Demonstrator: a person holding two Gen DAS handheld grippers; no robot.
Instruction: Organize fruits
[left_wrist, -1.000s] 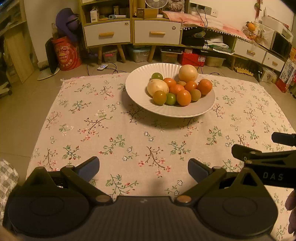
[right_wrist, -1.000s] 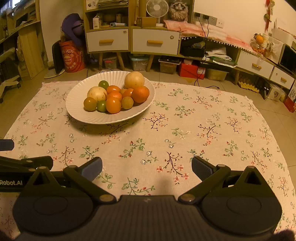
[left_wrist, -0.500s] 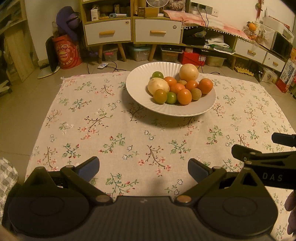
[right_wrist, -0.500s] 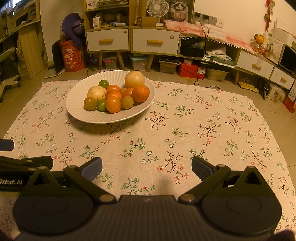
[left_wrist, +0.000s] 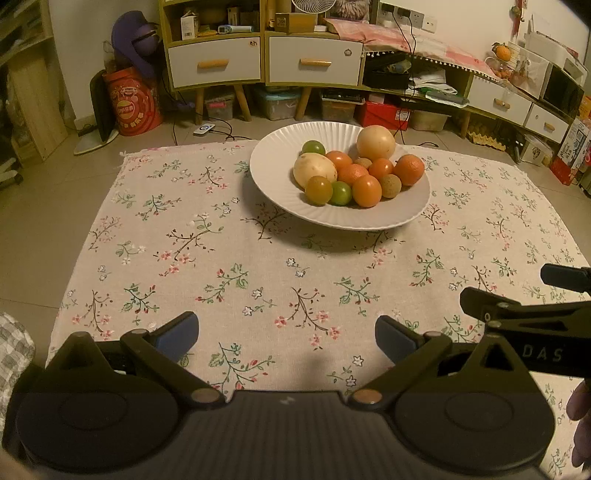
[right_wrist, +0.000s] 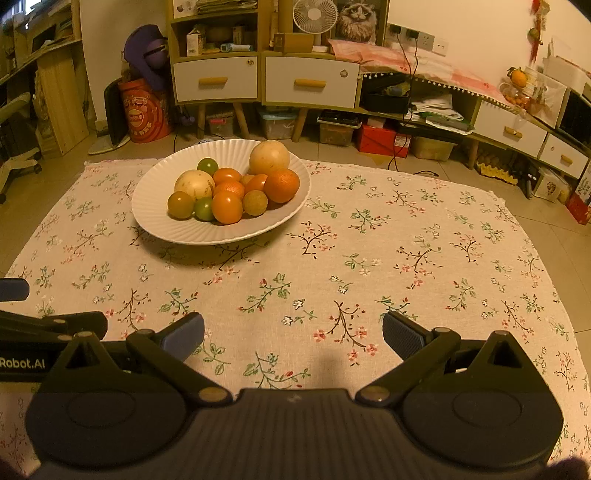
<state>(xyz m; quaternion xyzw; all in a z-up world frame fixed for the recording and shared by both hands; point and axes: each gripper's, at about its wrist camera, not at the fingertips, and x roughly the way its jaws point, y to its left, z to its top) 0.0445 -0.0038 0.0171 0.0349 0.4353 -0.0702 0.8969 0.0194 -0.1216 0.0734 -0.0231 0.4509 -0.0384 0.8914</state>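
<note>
A white ribbed plate (left_wrist: 369, 221) sits on the floral cloth (left_wrist: 221, 258) toward its far edge, and every fruit (left_wrist: 347, 173) is piled inside it, all touching in one cluster. At the back of the plate lies a large pale round fruit (left_wrist: 376, 142), with a small green one (left_wrist: 313, 148) to its left. A pale oval fruit (left_wrist: 314, 170) lies on the left of the pile. On the right edge sits an orange (left_wrist: 409, 169). Along the plate's near side run a brownish fruit (left_wrist: 318, 189), a green one (left_wrist: 340, 193), an orange one (left_wrist: 366, 190) and a small tan one (left_wrist: 390, 185).

The left gripper (left_wrist: 286, 334) hovers above the cloth's near edge, well short of the plate, its fingers (left_wrist: 177, 334) spread wide with nothing between them. The right gripper (right_wrist: 293, 332) hovers just beside it, to the plate's near right, fingers (right_wrist: 404, 334) likewise wide and holding nothing. Each gripper shows at the edge of the other's view. Behind the cloth stand drawer cabinets (right_wrist: 266, 79).
</note>
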